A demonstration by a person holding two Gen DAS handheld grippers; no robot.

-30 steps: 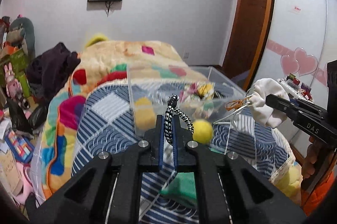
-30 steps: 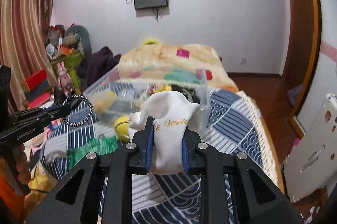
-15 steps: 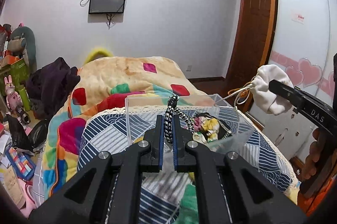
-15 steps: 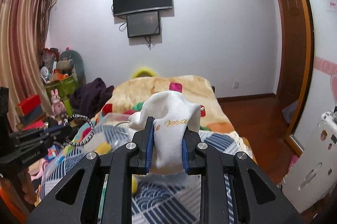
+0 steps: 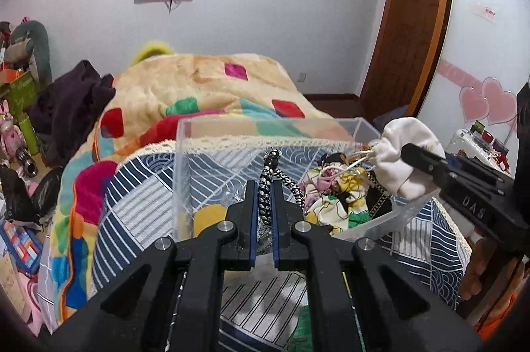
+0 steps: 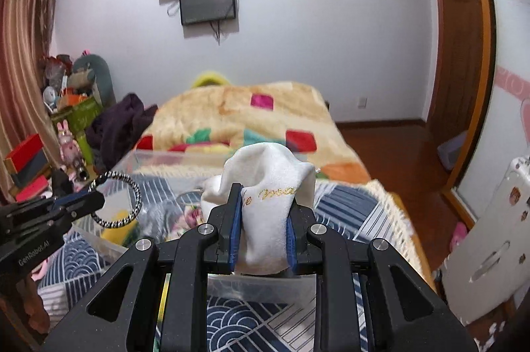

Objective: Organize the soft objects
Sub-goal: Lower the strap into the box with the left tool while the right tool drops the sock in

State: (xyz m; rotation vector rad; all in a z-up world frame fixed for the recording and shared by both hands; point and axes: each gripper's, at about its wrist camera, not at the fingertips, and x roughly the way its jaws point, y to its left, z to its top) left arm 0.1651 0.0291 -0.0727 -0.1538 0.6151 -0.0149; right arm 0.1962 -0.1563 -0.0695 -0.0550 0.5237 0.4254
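My left gripper [image 5: 265, 186] is shut on a black-and-white braided hair tie [image 5: 270, 173], held over the near edge of a clear plastic bin [image 5: 232, 123] on the bed. The hair tie also shows in the right wrist view [image 6: 127, 199]. My right gripper [image 6: 261, 203] is shut on a white drawstring pouch [image 6: 268, 183] with gold lettering, held over the bin's right side; the pouch also shows in the left wrist view [image 5: 407, 160]. The bin holds a floral cloth [image 5: 331, 196] and a yellow soft item [image 5: 207, 216].
The bin sits on a blue-and-white patterned cover [image 5: 139, 213] over a multicoloured blanket [image 5: 205, 87]. A dark garment [image 5: 69, 100] and toys lie at the left. A white suitcase [image 6: 490, 246] stands to the right. A green item [image 5: 304, 332] lies near the bed's front.
Both grippers have moved forward and down toward the bin, which now fills more of each view. Each still holds its object.
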